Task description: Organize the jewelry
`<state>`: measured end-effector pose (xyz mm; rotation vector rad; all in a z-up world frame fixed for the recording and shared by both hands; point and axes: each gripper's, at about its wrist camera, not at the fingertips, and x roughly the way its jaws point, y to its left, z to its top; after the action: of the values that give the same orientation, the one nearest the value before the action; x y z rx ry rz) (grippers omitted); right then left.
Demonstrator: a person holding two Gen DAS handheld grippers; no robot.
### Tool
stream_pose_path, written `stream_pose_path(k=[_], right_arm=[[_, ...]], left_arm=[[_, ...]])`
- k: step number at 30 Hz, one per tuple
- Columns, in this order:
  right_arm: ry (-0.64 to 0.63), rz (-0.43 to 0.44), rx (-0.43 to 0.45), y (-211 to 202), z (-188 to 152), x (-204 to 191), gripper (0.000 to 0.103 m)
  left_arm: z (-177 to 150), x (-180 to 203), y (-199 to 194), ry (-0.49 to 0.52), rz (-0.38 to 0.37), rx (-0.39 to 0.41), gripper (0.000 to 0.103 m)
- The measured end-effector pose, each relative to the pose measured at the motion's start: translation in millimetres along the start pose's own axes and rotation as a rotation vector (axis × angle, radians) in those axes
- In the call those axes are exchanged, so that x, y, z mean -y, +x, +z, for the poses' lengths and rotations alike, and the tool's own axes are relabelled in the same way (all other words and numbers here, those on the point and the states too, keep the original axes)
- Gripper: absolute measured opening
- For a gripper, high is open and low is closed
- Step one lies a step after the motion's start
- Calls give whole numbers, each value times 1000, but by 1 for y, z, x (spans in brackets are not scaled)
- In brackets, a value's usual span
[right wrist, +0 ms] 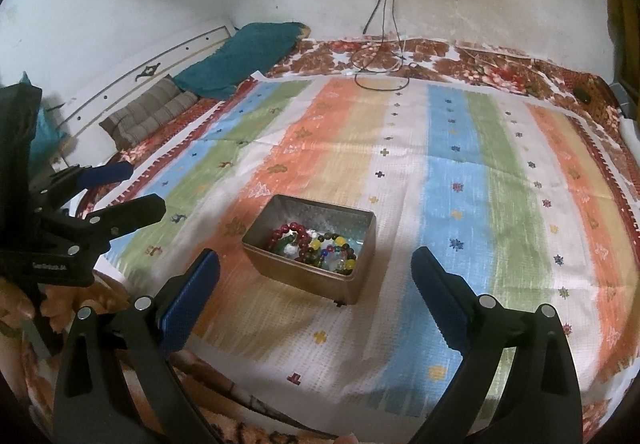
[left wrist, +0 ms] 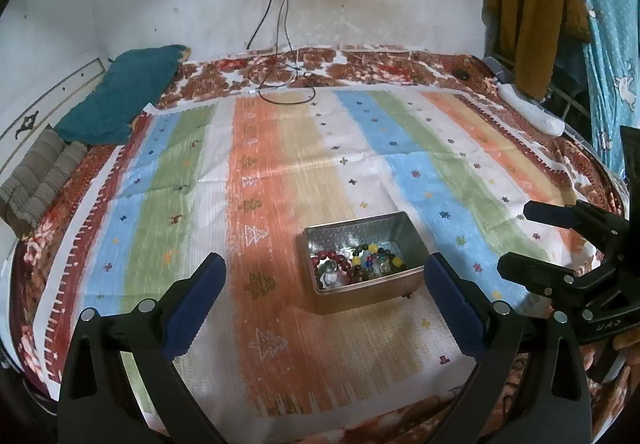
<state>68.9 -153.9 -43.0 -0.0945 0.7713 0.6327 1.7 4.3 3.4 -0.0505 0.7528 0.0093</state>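
Ahead of both sets of jaws, on the striped cloth (left wrist: 280,171) spread over the bed, I see the metal tin (left wrist: 362,262) with the beaded bracelets (left wrist: 360,264) heaped inside it. From my left gripper (left wrist: 325,298) the tin lies forward and a little to the right, nearer the right-hand jaw than the left-hand one. From my right gripper (right wrist: 316,294) it lies forward and close to centre, a little left of the midline. Both pairs of jaws are spread wide and hold nothing; neither touches the tin. The tin's long axis runs roughly across my line of approach, tilted slightly, so its near long wall faces me in both views. The beads crowd the near half of the tin, red ones to the left, mixed yellow, green and blue ones to the right. Neither gripper looks clearly nearer. I judge the right has the straighter line in, and the near wall stands between either pair of jaws and the beads, so I would come down from above.
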Motion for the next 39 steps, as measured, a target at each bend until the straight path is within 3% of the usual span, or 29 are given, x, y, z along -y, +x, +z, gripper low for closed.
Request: stream_pose_path(k=[39], right_arm=[[11, -1, 16, -4, 3, 5, 97]], left_arm=[[-5, 8, -3, 10, -22, -6, 97]])
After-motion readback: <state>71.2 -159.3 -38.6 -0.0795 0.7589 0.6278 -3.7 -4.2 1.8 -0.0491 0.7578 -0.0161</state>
